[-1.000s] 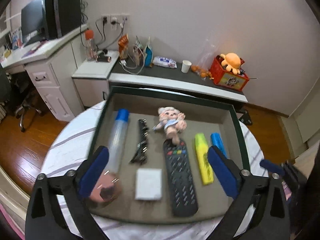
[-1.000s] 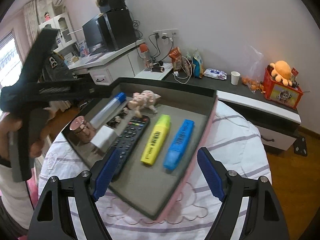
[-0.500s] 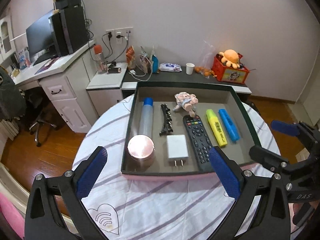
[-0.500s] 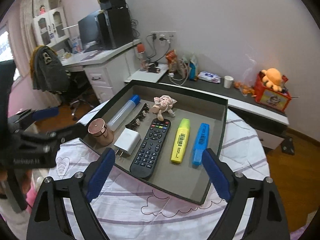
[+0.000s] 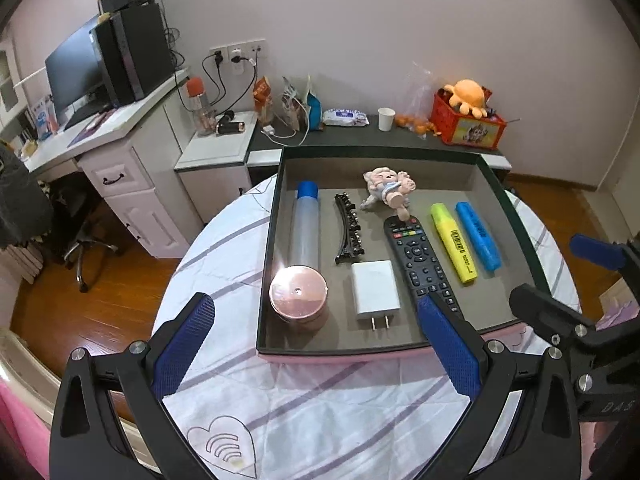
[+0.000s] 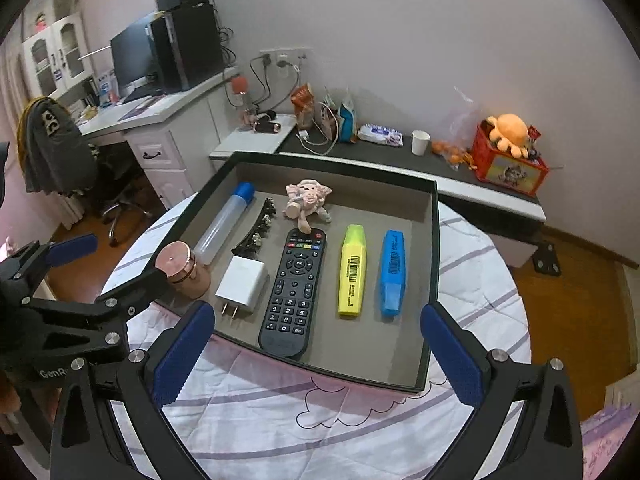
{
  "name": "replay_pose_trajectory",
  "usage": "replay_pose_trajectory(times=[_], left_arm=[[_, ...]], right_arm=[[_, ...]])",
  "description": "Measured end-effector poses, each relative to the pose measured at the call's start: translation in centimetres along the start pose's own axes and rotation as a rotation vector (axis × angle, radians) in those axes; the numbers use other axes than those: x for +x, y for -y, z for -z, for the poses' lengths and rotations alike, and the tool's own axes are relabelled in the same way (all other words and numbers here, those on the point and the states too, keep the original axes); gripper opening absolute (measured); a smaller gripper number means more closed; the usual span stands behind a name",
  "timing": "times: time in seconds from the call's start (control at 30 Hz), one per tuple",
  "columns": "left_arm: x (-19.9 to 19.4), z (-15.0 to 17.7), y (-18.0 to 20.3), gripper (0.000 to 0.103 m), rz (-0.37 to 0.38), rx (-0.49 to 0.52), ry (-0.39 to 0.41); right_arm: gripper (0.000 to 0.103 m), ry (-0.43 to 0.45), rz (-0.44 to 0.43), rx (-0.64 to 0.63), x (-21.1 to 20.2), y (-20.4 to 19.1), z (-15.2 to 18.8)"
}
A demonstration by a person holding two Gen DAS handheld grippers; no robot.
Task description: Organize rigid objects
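A dark tray (image 5: 276, 240) sits on the round clothed table (image 5: 320, 408). It holds a clear tube (image 5: 306, 232), a black hair clip (image 5: 349, 232), a plush toy (image 5: 386, 192), a remote (image 5: 418, 260), a yellow highlighter (image 5: 454, 242), a blue highlighter (image 5: 478, 236), a white charger (image 5: 376, 290) and a rose-gold jar (image 5: 298, 298). My left gripper (image 5: 314, 302) hovers open and empty before the tray's near-left corner. My right gripper (image 6: 317, 310) hangs before the tray (image 6: 434, 280), jaws opening, nothing between them. The remote (image 6: 296, 292) lies just beyond.
A low dark shelf (image 5: 360, 136) with snacks, a paper cup and a red toy box runs behind the table. A white desk (image 5: 120, 152) with a monitor and a swivel chair stand at left. Wooden floor surrounds the table.
Both grippers have drawn back from the tray, so the whole tray and the cloth in front now show. The right jaws have spread wider.
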State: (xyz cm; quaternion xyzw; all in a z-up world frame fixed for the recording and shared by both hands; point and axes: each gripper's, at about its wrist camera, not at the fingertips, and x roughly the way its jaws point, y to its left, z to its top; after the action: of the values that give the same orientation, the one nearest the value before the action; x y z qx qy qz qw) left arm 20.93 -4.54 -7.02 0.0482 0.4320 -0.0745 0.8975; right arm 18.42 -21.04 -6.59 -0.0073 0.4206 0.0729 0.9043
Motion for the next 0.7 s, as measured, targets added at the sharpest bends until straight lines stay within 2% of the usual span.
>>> replay_pose_trajectory(times=[0.23,0.7], left_arm=[[1.0,-1.1,-0.1,0.103,-0.004,0.008,0.005],[2.0,-1.9,0.8,0.103,-0.014,0.020,0.007]], right_arm=[[0.103,-0.032,0.007,0.025,1.1,0.3,-1.0],[0.103,-0.042,0.028,0.060,2.3,1.7,-2.0]])
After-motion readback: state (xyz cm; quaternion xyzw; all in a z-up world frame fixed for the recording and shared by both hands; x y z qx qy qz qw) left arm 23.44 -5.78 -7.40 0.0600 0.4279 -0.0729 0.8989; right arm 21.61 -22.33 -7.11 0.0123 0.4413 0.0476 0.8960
